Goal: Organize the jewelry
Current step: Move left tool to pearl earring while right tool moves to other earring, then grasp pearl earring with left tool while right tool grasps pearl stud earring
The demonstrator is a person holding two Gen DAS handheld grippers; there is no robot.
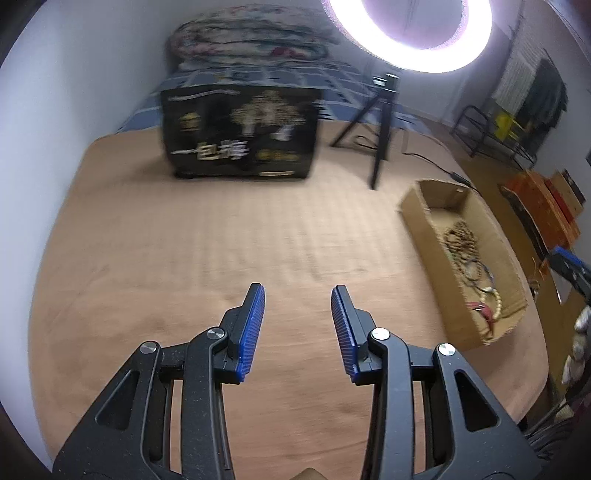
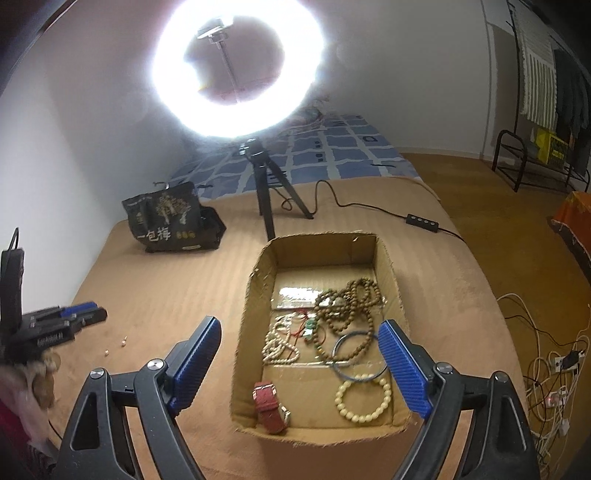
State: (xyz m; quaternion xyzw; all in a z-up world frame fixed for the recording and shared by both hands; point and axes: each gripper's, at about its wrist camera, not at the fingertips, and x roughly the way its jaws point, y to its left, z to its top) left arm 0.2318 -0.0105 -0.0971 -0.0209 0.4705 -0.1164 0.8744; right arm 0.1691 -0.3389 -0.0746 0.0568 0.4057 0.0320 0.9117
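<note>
Tan blanket (image 2: 166, 280) covers the surface. Cardboard box (image 2: 388, 258) sits on it, in front of the ring light (image 2: 236, 66) tripod; black printed bag (image 2: 170, 221) left of the box, further back. Inside the box: brown bead necklace (image 2: 351, 299), blue bangle (image 2: 345, 343), cream bead bracelet (image 2: 364, 397), red watch (image 2: 267, 404). Right gripper (image 2: 299, 347) hovers over the box's near end, jaws wide, empty. Left gripper (image 1: 297, 295) left of the box over bare blanket, jaws partly apart, nothing between. Small loose beads (image 2: 114, 345) lie left of the box.

black bag (image 1: 242, 131) print smeared by blur, tiny pale beads (image 2: 122, 341) (kind unclear), ring light (image 1: 406, 33) cropped
</note>
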